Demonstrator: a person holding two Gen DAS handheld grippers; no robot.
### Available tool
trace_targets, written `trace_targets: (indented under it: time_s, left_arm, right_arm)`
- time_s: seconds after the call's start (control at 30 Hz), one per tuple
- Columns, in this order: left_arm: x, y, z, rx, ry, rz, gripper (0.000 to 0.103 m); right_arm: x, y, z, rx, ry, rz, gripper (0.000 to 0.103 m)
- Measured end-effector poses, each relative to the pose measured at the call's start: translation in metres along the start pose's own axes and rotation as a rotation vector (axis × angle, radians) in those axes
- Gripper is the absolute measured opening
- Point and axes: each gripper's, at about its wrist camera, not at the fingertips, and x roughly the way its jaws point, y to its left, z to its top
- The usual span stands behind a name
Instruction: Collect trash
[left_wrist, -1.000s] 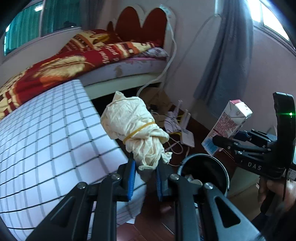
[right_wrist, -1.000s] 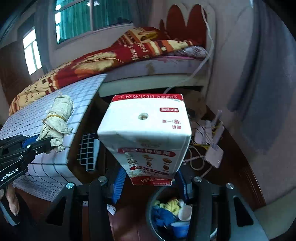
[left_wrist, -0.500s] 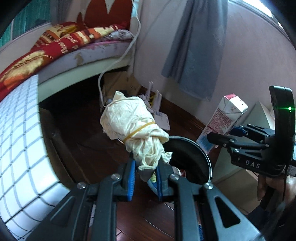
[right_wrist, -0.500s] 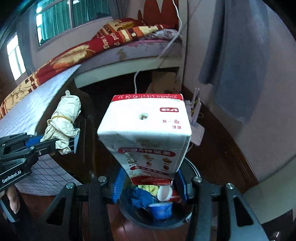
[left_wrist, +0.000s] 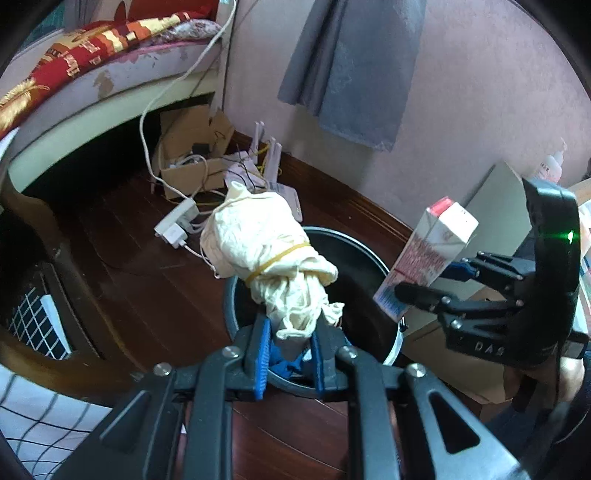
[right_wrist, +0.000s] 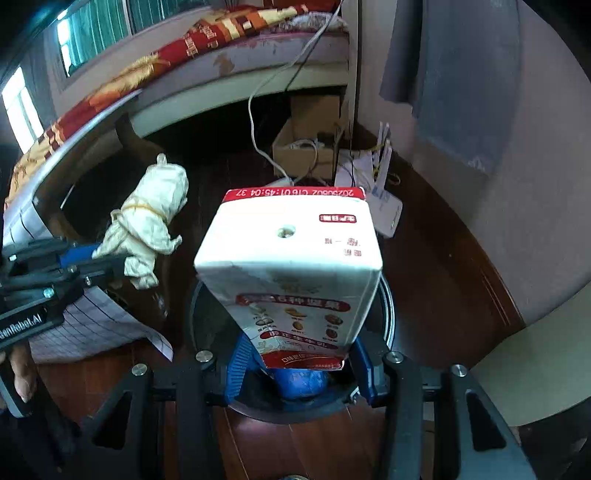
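My left gripper (left_wrist: 290, 350) is shut on a crumpled cream bundle (left_wrist: 269, 258) tied with a rubber band, held over the near rim of a round black trash bin (left_wrist: 365, 266) on the floor. In the right wrist view that bundle (right_wrist: 147, 221) hangs at the left in the left gripper (right_wrist: 110, 264). My right gripper (right_wrist: 299, 365) is shut on the base of a white and red drink carton (right_wrist: 291, 266), held directly above the bin (right_wrist: 388, 314), which has blue trash (right_wrist: 301, 382) inside. The left wrist view has the carton (left_wrist: 424, 258) at the right, over the bin's edge.
A bed (left_wrist: 92, 66) with a red patterned blanket runs along the back. Cardboard boxes (left_wrist: 192, 147), white cables and a router (right_wrist: 388, 218) lie on the dark wooden floor behind the bin. A grid-patterned cloth (left_wrist: 37, 417) is at the left. A grey curtain (left_wrist: 351, 66) hangs on the wall.
Both grippers have come down and forward toward the bin, which now lies right beneath them. The bundle and the carton stay gripped as before.
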Motion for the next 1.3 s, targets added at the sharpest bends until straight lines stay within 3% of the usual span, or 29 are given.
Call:
trace_targets:
  time_s: [0.37,0.4,0.43,0.47,0.67,0.77,1.3]
  left_arm:
    - [0.044,-0.01,0.0,-0.01,0.091,-0.069,0.024]
    - [0.048,-0.009,0.001,-0.024,0.086,-0.082,0.028]
    - [0.052,-0.006,0.002,-0.04,0.091,-0.07,0.05]
    - [0.055,-0.003,0.001,-0.057,0.098,-0.036,0.075]
    - [0.052,0.017,-0.013,-0.091,0.072,0.123,0.091]
    - [0.046,0.022,-0.018,-0.095,0.048,0.175,0.092]
    - [0.023,0.028,-0.018,-0.089,0.021,0.228,0.092]
  right_arm:
    - [0.034,-0.013,-0.011,-0.02,0.069,0.031,0.052]
    - [0.039,-0.013,-0.01,-0.034,0.085,0.045,0.052]
    - [0.045,-0.013,-0.011,-0.056,0.101,0.032,0.068]
    - [0.052,-0.016,-0.014,-0.065,0.12,-0.034,0.098]
    - [0.059,-0.039,-0.025,-0.003,0.138,-0.101,0.103]
    - [0.057,-0.04,-0.026,0.029,0.122,-0.127,0.103]
    - [0.041,-0.005,-0.007,-0.003,0.072,-0.108,0.103]
